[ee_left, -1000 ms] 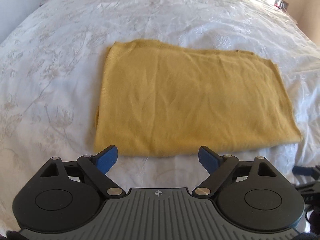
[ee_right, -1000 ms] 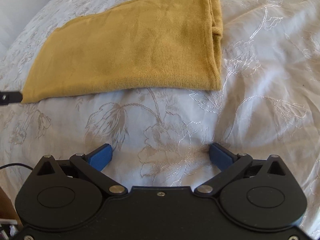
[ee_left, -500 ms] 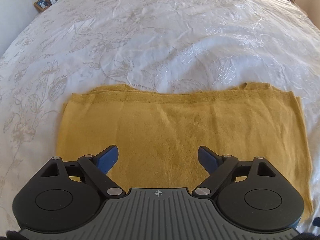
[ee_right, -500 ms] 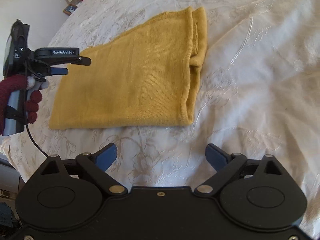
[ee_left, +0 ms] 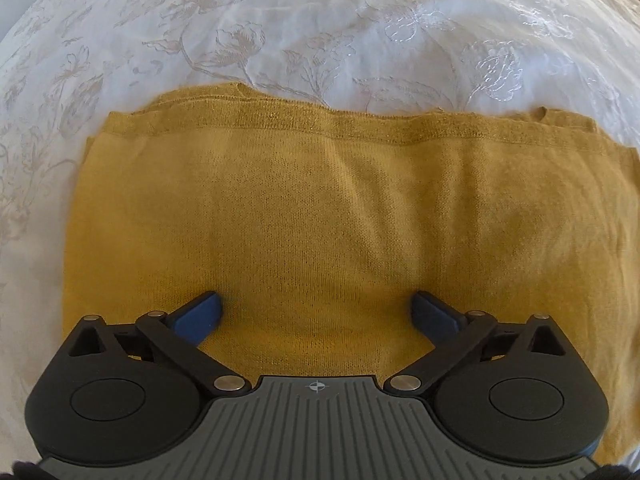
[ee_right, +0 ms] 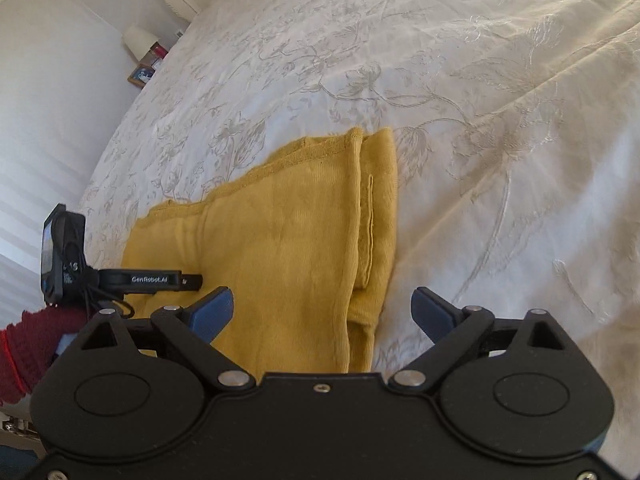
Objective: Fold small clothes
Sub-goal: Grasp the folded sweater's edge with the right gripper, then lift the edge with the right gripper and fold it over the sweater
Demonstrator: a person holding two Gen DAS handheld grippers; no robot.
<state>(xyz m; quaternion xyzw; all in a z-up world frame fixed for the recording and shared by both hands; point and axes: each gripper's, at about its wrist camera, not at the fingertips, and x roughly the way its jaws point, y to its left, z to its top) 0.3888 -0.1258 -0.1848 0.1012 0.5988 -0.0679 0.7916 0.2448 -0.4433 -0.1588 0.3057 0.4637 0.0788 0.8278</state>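
The left gripper (ee_left: 316, 312) hangs directly over the mustard knit garment (ee_left: 352, 216), its two blue, wedge-shaped fingertips (ee_left: 200, 314) spread wide with nothing between them; whether the tips touch the knit cannot be told. Black linkage arms with silver rivets run back to a grey ribbed body. From the right wrist view this same tool shows as a flat black bar with white lettering, reaching in over the garment's left part (ee_right: 160, 280), held by a hand in a dark red ribbed glove (ee_right: 24, 344).

The right gripper (ee_right: 322, 312) is likewise wide open and empty, its blue fingertips (ee_right: 212, 312) straddling the garment's right-hand folded edge: one tip over the yellow cloth, the other over bare bedding just beside it.

The garment lies flat as a rough rectangle, a fine-gauge knit with soft creases. Its far edge carries a ribbed hem band with a faint glint, and several layers stack at its right edge (ee_right: 376, 216), where a stitched seam runs lengthwise.

Under and all around the garment spreads a white bedspread (ee_left: 320, 32), lightly wrinkled, embroidered with pale floral stems and leaves. Beyond the garment, past the bedspread's far left edge, stand a cream lampshade (ee_right: 138, 40) and a small framed picture (ee_right: 142, 74) against a white wall.
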